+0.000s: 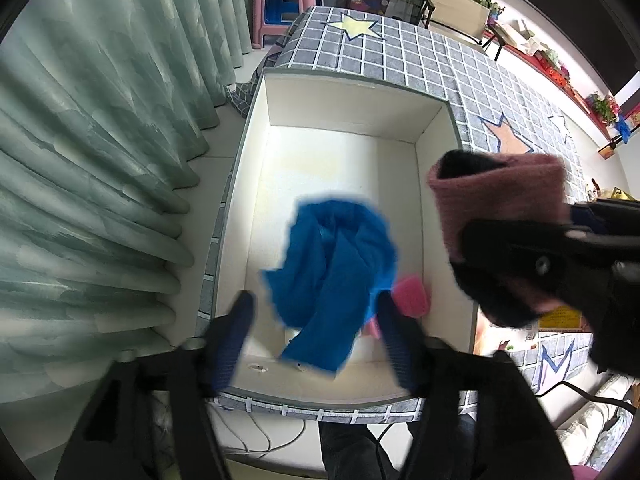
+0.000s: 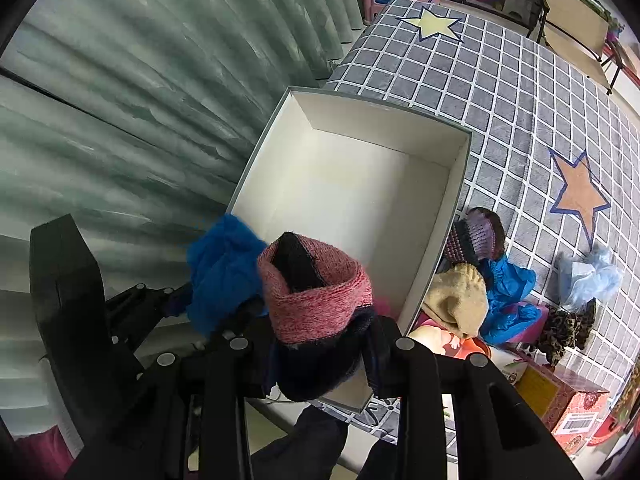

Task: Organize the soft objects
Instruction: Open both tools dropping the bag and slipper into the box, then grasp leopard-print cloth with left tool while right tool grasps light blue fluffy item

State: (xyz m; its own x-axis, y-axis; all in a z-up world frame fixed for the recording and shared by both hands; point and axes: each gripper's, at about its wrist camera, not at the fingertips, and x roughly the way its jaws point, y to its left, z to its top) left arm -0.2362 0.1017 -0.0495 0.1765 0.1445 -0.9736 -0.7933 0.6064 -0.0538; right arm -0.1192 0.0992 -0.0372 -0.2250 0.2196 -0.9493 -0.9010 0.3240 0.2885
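A white open box (image 1: 256, 184) stands on a grey checked cloth with stars. In the left wrist view my left gripper (image 1: 316, 312) is open above the box's near end. A blue cloth (image 1: 336, 264), blurred, is between and just beyond its fingers, over the box floor; a pink item (image 1: 412, 292) lies beside it. My right gripper (image 2: 320, 344) is shut on a pink and black knitted hat (image 2: 316, 300), held over the box's near right corner; the hat also shows in the left wrist view (image 1: 500, 208). The blue cloth (image 2: 224, 268) shows left of the hat.
Green curtains (image 1: 100, 160) hang close on the left. Right of the box (image 2: 456, 200) lie a beige hat (image 2: 456, 300), a purple knitted hat (image 2: 476, 236), a blue cloth (image 2: 508, 296), a leopard item (image 2: 564, 328) and a light blue cloth (image 2: 588, 276). A red carton (image 2: 568, 404) stands near the front.
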